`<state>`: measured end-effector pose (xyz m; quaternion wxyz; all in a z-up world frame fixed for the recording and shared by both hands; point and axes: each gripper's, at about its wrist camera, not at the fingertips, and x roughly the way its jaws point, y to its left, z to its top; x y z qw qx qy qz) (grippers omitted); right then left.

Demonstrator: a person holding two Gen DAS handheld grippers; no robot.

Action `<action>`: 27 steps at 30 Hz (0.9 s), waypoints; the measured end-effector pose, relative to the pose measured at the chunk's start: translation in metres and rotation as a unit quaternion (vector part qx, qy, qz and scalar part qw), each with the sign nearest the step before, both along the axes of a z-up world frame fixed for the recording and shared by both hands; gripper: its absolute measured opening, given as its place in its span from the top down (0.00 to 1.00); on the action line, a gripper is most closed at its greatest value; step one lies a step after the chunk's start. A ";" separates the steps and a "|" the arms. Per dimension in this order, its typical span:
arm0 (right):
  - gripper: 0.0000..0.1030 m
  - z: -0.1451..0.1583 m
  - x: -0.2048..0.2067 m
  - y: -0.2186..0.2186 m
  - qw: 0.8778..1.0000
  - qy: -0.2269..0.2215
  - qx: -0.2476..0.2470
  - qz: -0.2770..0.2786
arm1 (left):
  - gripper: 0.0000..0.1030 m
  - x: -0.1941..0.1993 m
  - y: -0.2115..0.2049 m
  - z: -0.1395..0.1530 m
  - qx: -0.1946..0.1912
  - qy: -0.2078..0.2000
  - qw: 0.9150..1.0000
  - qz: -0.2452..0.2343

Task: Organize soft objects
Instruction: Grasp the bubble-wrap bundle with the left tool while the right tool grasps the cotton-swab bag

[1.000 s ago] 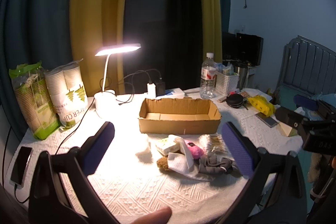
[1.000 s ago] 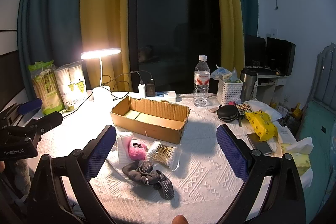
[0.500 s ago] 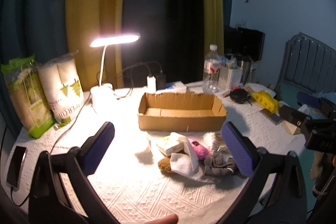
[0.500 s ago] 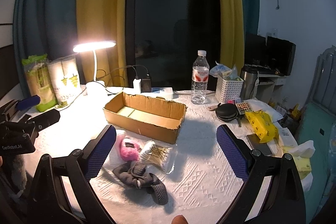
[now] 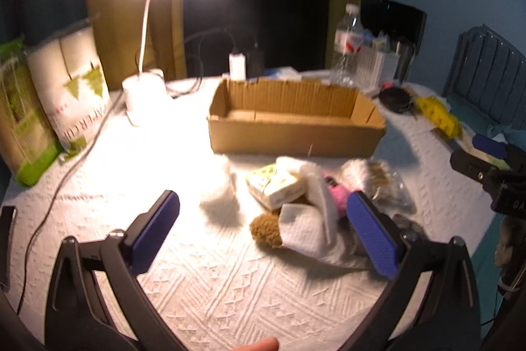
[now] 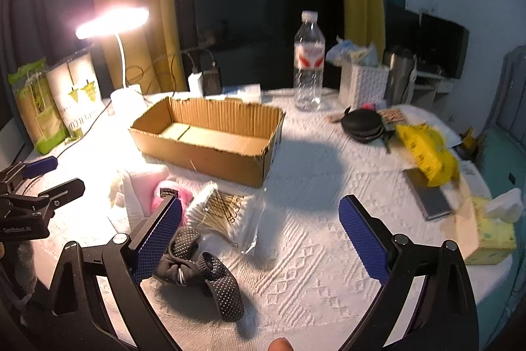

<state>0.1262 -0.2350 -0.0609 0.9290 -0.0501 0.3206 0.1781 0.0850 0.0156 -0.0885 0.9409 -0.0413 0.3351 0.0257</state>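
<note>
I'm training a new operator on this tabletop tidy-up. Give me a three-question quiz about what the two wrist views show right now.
1. True or false: the cardboard box already holds soft items.
2. Which lies nearest the right gripper? A) dark socks B) water bottle C) yellow packet
3. Fill in: the left gripper is ____ and holds nothing.

Key: 1 false, its floor shows bare. 2 A. 3 open.
</note>
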 end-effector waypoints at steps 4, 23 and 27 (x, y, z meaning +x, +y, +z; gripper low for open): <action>0.05 -0.019 0.020 0.005 1.000 0.029 0.001 0.009 | 0.01 0.019 0.005 -0.019 0.007 0.032 0.999 0.003; 0.05 -0.064 0.074 0.033 0.993 0.106 0.020 0.049 | 0.01 0.079 0.066 -0.051 0.024 0.068 0.996 0.059; 0.05 -0.074 0.082 0.038 0.990 0.128 0.026 0.050 | 0.12 0.099 0.076 -0.068 -0.002 0.092 0.994 0.049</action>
